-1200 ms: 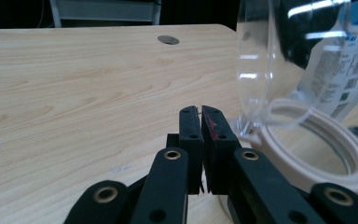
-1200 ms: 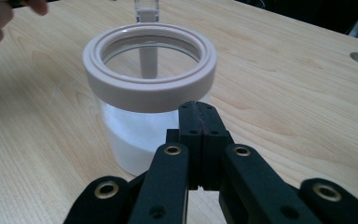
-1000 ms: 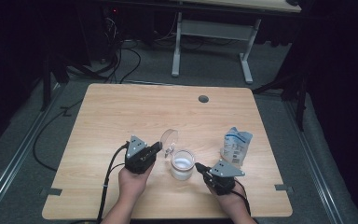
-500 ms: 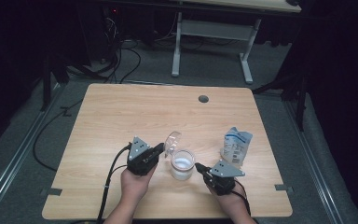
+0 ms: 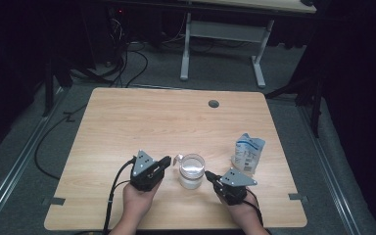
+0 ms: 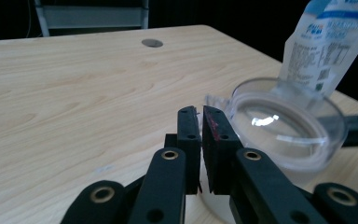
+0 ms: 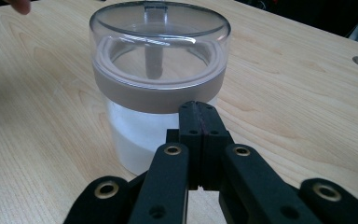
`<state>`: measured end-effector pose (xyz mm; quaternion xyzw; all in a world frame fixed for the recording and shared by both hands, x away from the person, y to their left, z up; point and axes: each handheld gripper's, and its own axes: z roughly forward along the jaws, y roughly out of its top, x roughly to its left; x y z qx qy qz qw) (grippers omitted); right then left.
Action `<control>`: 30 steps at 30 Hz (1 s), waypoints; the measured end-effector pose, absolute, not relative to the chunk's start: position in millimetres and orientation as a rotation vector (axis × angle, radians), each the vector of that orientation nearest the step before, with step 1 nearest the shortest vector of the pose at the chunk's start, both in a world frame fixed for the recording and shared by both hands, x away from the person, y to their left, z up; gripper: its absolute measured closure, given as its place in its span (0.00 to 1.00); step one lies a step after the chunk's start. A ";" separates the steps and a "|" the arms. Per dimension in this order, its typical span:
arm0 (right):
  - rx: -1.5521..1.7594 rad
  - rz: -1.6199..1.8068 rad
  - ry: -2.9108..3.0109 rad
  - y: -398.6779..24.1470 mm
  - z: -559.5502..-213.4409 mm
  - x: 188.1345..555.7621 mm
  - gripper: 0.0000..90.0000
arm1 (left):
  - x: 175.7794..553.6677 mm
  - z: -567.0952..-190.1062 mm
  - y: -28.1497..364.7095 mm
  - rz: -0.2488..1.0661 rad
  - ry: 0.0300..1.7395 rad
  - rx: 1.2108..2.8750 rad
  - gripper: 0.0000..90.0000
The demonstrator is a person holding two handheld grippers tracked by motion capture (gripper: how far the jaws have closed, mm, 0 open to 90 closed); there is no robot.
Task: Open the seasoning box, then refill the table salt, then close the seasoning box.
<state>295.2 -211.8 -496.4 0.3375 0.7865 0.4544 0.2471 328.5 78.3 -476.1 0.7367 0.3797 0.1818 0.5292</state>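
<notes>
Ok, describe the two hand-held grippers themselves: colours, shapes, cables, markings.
Both are black, each with two flat-sided jaws on hinged links with round metal-ringed pivots. The left hand-held gripper and the right hand-held gripper each carry a grey three-cornered plate on top. A black cable trails from each. The left one's pads show reddish smudges. No sleeves are visible.

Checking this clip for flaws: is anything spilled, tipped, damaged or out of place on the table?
Nothing stands out. The clear jar stands upright with its lid on level and white contents inside; the pouch stands upright beside it, and no spill shows on the table.
</notes>
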 end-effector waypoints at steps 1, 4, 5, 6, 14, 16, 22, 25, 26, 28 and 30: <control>0.920 1.240 2.145 -211.9 -496.5 295.3 1.00 | 326.8 -477.8 82.0 0.444 0.908 1.771 0.94; 0.928 1.239 2.143 -212.8 -496.3 296.1 1.00 | 321.2 -483.3 96.5 0.481 0.921 1.802 0.91; 0.934 1.238 2.141 -213.3 -496.1 296.4 1.00 | 319.6 -485.4 102.1 0.486 0.925 1.808 0.90; 0.935 1.240 2.137 -213.8 -496.0 297.1 1.00 | 318.5 -487.1 106.4 0.491 0.930 1.811 0.89; 0.951 1.238 2.106 -218.3 -491.1 303.3 1.00 | 312.6 -514.3 153.5 0.539 1.057 1.819 0.78; 0.960 1.240 2.096 -218.7 -489.2 306.3 1.00 | 313.3 -517.4 161.7 0.525 1.085 1.814 0.77; 0.954 1.220 2.096 -212.9 -488.5 309.9 1.00 | 314.9 -517.8 166.0 0.534 1.092 1.791 0.73; 0.951 1.218 2.092 -210.1 -490.0 308.7 1.00 | 317.0 -518.5 166.5 0.520 1.090 1.786 0.73; 0.951 1.217 2.092 -210.0 -490.0 308.5 1.00 | 317.1 -518.5 167.0 0.518 1.087 1.788 0.73; 0.949 1.217 2.093 -210.6 -489.8 309.1 1.00 | 316.8 -518.5 169.1 0.525 1.080 1.791 0.75; 0.952 1.218 2.093 -210.5 -489.8 309.1 1.00 | 316.5 -518.3 172.2 0.523 1.092 1.780 0.75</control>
